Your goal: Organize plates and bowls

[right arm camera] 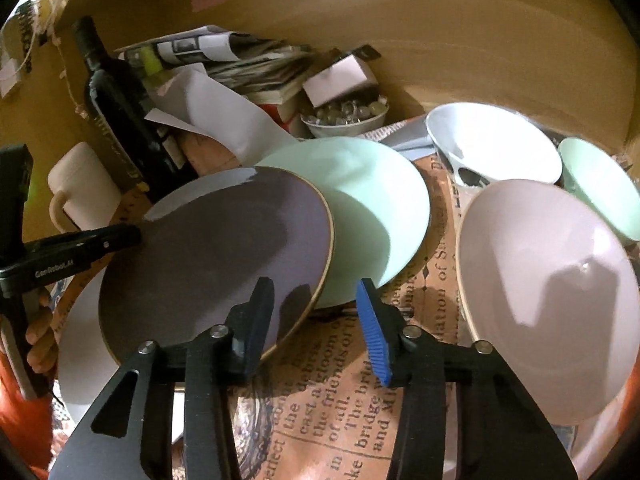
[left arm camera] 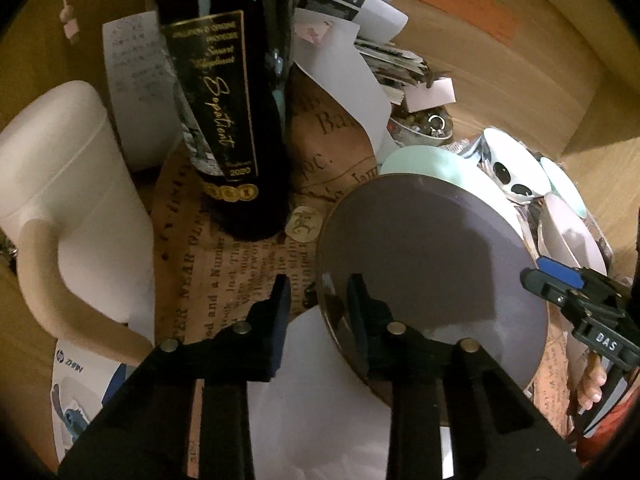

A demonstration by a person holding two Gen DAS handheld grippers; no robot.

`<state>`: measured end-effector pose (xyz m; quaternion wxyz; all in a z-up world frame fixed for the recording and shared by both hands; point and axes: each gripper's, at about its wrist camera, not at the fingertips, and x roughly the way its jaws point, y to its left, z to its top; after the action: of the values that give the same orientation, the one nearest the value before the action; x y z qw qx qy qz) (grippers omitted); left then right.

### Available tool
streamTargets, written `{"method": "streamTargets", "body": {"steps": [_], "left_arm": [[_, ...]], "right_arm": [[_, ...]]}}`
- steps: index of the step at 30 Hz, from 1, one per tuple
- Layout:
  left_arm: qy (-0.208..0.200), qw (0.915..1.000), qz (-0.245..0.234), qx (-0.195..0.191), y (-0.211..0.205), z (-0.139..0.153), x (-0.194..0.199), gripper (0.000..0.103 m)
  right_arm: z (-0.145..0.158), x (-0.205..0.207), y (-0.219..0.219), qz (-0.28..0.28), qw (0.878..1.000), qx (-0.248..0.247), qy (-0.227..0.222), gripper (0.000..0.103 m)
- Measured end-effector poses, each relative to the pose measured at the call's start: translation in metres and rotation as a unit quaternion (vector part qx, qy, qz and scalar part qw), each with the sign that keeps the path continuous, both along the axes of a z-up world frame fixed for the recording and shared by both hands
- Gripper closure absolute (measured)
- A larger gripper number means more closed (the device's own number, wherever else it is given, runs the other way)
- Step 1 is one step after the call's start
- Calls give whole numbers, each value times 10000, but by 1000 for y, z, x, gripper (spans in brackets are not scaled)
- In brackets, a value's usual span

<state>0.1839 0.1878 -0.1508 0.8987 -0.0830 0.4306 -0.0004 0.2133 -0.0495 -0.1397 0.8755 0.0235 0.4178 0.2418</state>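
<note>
A purple plate point(right arm camera: 216, 248) with a gold rim lies tilted over a mint green plate point(right arm camera: 372, 208); it also shows in the left wrist view point(left arm camera: 432, 264). My left gripper point(left arm camera: 320, 300) is open at the purple plate's left edge, one finger over its rim. My right gripper point(right arm camera: 316, 300) is open, its fingers on either side of the plate's right rim. A pale pink bowl point(right arm camera: 548, 292), a white bowl with black spots point(right arm camera: 492, 140) and a mint bowl point(right arm camera: 600, 184) stand to the right.
A dark wine bottle point(left arm camera: 236, 100) and a white mug point(left arm camera: 68, 216) stand left of the plates on newspaper-print paper point(right arm camera: 348, 400). Behind are loose papers point(right arm camera: 224, 112), a small bowl of trinkets point(right arm camera: 344, 118) and the wooden back wall point(right arm camera: 460, 48).
</note>
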Motion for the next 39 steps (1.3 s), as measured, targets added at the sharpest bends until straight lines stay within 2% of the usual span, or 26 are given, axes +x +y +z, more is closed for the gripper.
{"method": "streamTargets", "body": {"steps": [12, 17, 29, 39], "left_arm": [[125, 9994, -330, -21, -8, -5, 9, 78], [106, 9993, -349, 37, -10, -5, 8, 78], [-46, 9995, -294, 76, -22, 1, -4, 78], [-255, 9995, -194, 77, -35, 12, -26, 78]], "right_arm": [[-7, 8, 7, 207, 9989, 312, 284, 72], [-4, 6, 12, 111, 9997, 131, 172, 73], [4, 0, 0, -79, 9995, 256, 185, 73], [17, -23, -11, -102, 9996, 243, -76, 73]]}}
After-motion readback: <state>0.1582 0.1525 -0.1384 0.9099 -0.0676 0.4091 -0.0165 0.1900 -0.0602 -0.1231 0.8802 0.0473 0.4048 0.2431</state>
